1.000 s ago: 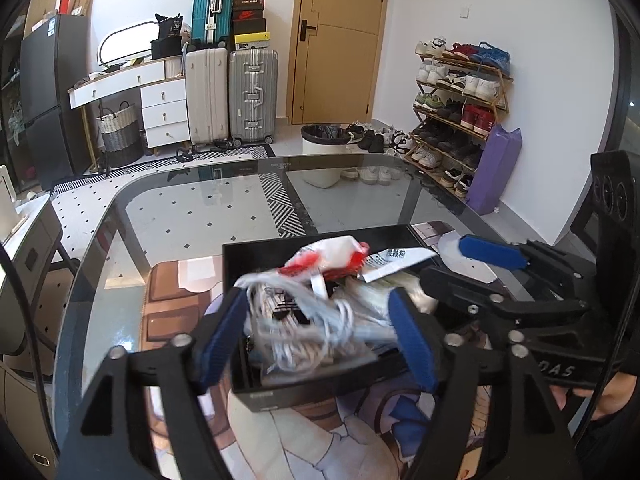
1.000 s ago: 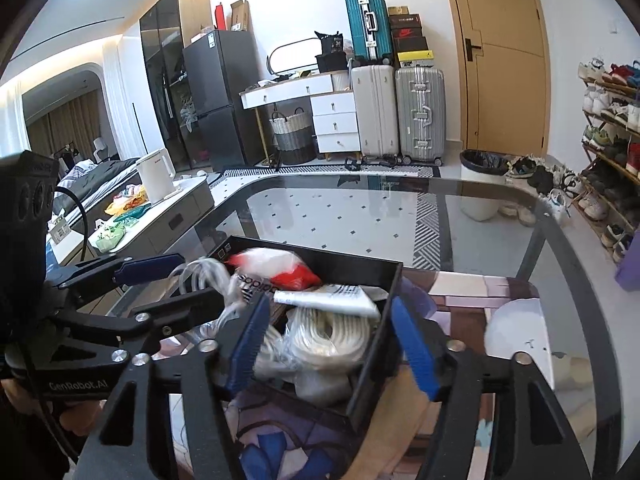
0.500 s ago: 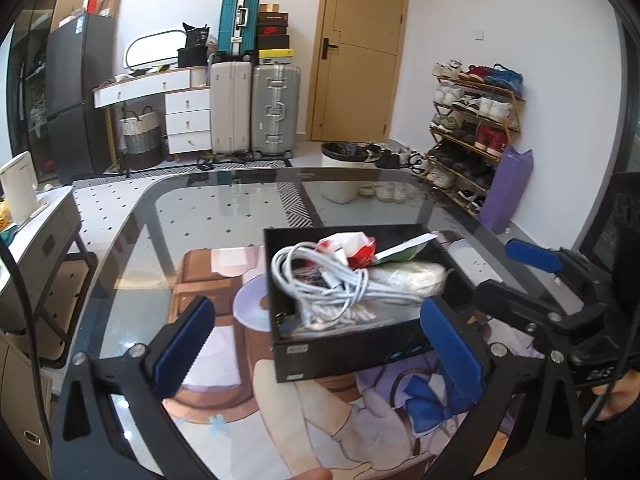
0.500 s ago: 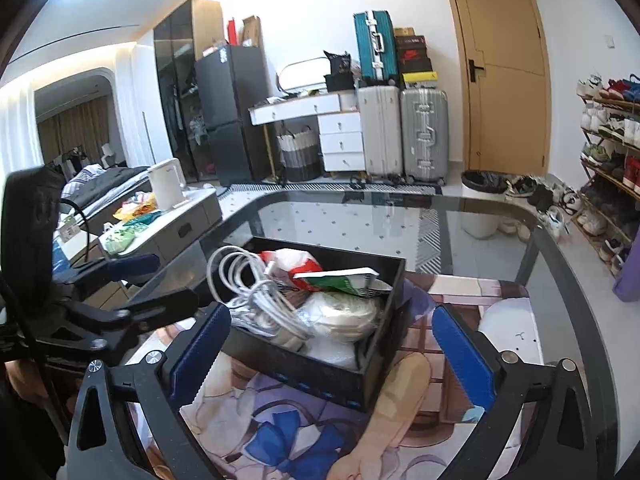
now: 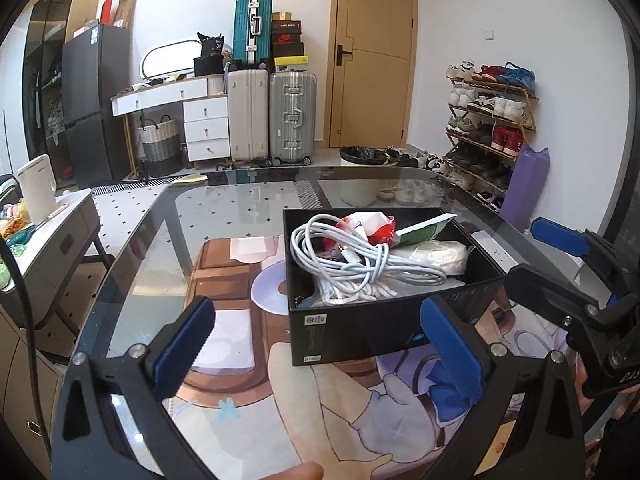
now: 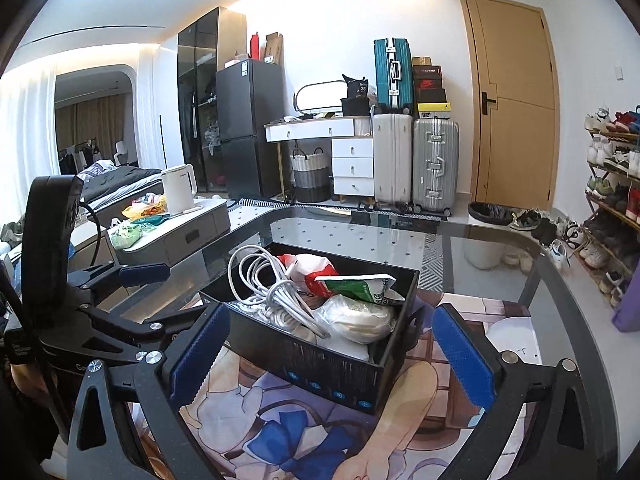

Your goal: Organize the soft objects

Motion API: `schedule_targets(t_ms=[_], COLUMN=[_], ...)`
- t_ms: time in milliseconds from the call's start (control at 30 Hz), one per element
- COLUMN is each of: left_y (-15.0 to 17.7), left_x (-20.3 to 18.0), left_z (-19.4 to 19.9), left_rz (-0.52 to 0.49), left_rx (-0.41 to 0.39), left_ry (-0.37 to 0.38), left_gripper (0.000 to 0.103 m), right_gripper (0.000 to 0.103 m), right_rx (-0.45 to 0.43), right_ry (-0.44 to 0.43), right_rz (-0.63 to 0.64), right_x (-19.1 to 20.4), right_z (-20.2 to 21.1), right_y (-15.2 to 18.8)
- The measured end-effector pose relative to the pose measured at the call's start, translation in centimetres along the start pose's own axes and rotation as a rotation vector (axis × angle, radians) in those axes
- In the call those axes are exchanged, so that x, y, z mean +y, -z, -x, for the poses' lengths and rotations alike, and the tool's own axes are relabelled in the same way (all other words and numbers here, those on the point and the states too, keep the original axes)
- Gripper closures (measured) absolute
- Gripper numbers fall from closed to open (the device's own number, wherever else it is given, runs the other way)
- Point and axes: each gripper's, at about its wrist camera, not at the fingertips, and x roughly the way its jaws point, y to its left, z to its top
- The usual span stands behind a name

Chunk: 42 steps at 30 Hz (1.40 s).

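A black open box [image 5: 362, 330] [image 6: 320, 356] stands on a printed mat on the glass table. In it lie a white coiled cable [image 5: 352, 258] [image 6: 264, 284], a red and white bag [image 5: 370, 226] [image 6: 310, 272], a green and white packet [image 5: 420, 232] [image 6: 360, 284] and a white soft bundle [image 5: 438, 254] [image 6: 360, 318]. My left gripper [image 5: 318, 350] is open and empty, held back in front of the box. My right gripper [image 6: 326, 354] is open and empty, its fingers either side of the box but nearer the camera. Each gripper shows in the other's view.
The printed mat [image 5: 320, 408] covers the near part of the glass table [image 5: 240, 208]. A side cabinet with a white kettle [image 6: 178, 190] stands to the left. Suitcases [image 5: 292, 116], a door and a shoe rack [image 5: 488, 120] stand beyond the table.
Both grippers opened wide and pulled back and up from the box. The cable bundle that the left gripper held now lies loose in the box.
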Motion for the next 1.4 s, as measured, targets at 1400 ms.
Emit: schedule_targets(t_ms=[1400], left_y=[1.1], left_x=[-0.3], left_z=[0.1], left_rz=[0.012], left_rx=[-0.058], left_ry=[-0.047], left_gripper=[0.0], right_gripper=[0.001], right_rx=[-0.065], right_ry=[0.004], right_rz=[0.04], right_x=[0.4], right_z=[1.1], right_y=[2.1])
